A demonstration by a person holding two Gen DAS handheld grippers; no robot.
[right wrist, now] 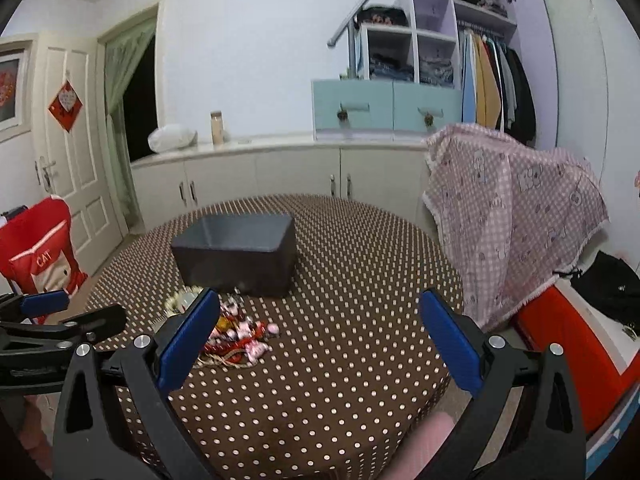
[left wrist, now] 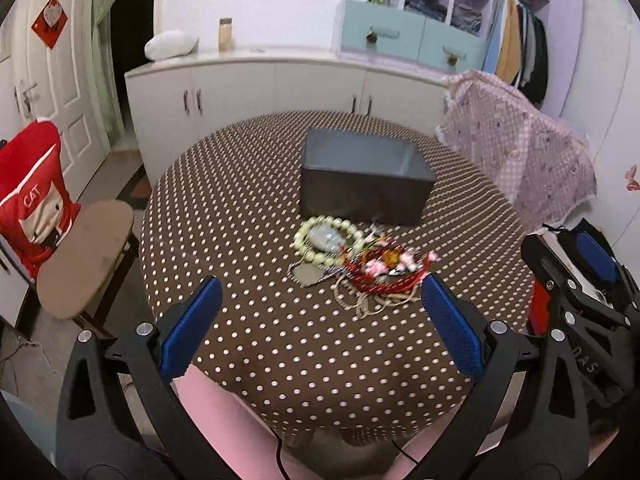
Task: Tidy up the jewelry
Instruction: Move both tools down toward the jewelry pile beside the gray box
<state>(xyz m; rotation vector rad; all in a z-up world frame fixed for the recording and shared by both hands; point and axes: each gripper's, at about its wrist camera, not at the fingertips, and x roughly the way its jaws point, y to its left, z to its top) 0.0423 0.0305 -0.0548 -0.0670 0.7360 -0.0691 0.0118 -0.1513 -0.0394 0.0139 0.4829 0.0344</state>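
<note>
A pile of jewelry lies on the round table with the brown polka-dot cloth (left wrist: pixel 248 208): a pale green bead necklace (left wrist: pixel 326 238) with a jade pendant, a silver chain with a pendant (left wrist: pixel 306 274), and a red and pink tangle (left wrist: pixel 384 266). An open dark grey box (left wrist: pixel 362 174) stands just behind it. My left gripper (left wrist: pixel 322 320) is open and empty, hovering in front of the pile. My right gripper (right wrist: pixel 320 334) is open and empty, right of the pile (right wrist: pixel 240 338), with the box (right wrist: pixel 240 254) beyond.
A chair with a red cushion (left wrist: pixel 28 200) stands left of the table. A chair draped in pink cloth (right wrist: pixel 516 216) stands at the right. White cabinets (left wrist: pixel 260 88) run behind. A red and white container (right wrist: pixel 576 344) sits at the right.
</note>
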